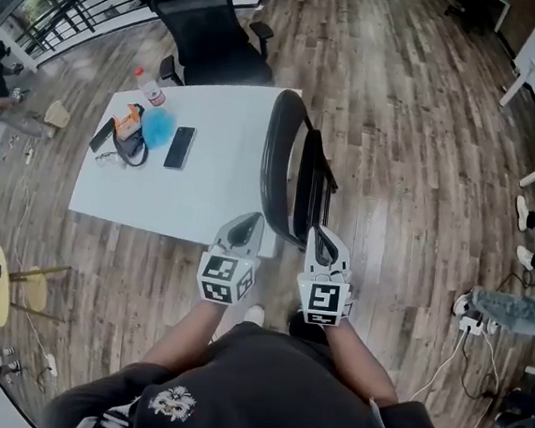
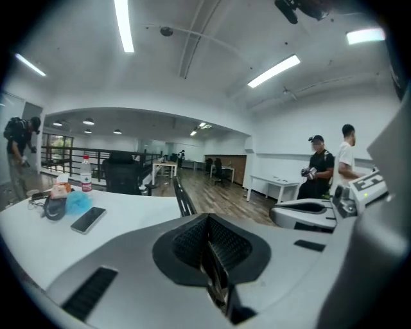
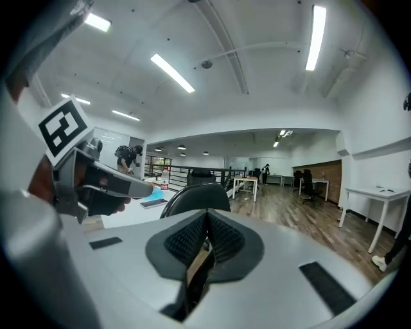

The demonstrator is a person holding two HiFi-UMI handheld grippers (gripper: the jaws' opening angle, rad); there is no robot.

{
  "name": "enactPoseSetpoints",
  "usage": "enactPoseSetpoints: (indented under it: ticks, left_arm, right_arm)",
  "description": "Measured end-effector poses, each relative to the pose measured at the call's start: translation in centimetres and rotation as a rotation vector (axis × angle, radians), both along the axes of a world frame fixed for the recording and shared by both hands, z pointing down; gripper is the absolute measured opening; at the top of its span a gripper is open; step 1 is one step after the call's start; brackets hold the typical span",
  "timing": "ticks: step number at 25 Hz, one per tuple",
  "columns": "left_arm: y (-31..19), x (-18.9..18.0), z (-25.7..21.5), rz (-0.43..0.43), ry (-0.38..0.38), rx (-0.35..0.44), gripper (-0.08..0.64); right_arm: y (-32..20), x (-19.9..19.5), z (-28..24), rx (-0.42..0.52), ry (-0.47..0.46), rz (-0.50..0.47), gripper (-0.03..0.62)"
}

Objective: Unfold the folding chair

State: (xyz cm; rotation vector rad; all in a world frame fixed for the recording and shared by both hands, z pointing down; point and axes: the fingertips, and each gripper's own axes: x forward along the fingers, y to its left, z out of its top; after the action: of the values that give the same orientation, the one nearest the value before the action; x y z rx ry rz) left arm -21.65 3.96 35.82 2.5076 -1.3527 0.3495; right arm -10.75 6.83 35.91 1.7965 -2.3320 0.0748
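We hold the left gripper (image 1: 245, 227) and the right gripper (image 1: 322, 242) side by side, close in front of us. Both pairs of jaws are pressed together, pad against pad, with nothing between them.

The folding chair (image 1: 290, 159) is black and folded flat. It stands upright on the wooden floor (image 1: 416, 138) just ahead of the jaws, closer to the right pair than to the left. From the right gripper its rounded back rises straight beyond the jaws. From the left gripper only its thin frame shows, ahead and slightly left of the jaws. The right jaws sit very near the chair's lower frame, though we cannot tell whether they touch it.

The white worktop (image 1: 213, 194) spreads ahead and to the left of the left jaws, and the chair stands along its near right edge. Further out on it lie a phone (image 1: 180, 146) and a bottle (image 1: 149, 86). A black office chair (image 1: 214, 34) stands beyond its far side.
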Motion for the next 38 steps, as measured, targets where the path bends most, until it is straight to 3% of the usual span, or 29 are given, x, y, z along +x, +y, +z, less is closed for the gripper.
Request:
enactPoseSetpoints:
  ticks: [4, 7, 14, 18, 22, 28, 38]
  left_arm:
    - [-3.1, -1.0, 0.2, -0.12, -0.009, -0.04, 0.006]
    - [-4.8, -0.6, 0.6, -0.15, -0.033, -0.085, 0.009]
    - [-9.2, 0.5, 1.3, -0.148, -0.076, -0.173, 0.178]
    - [-12.0, 0.4, 1.5, -0.131, -0.054, -0.231, 0.214]
    - [-14.7, 1.3, 2.1, -0.115, -0.057, -0.273, 0.219]
    - [-17.2, 1.9, 4.3, -0.079, -0.043, -0.401, 0.219]
    - [-18.3, 3.9, 5.9, 0.006, 0.079, -0.539, 0.218]
  right_arm:
    - [-3.3, 0.8, 1.7, -0.063, -0.005, -0.024, 0.015]
    - [-5.8, 1.0, 3.9, -0.137, -0.002, -0.056, 0.015]
    - [-10.7, 0.1, 7.5, -0.267, -0.012, -0.123, 0.02]
    - [-13.6, -0.5, 10.2, -0.352, 0.007, -0.118, 0.173]
    - [-16.9, -0.2, 14.7, -0.486, 0.008, -0.082, 0.255]
    - [-20.2, -1.4, 20.9, -0.681, 0.006, -0.046, 0.33]
    - [-22.4, -1.7, 27.5, -0.849, 0.113, 0.031, 0.331]
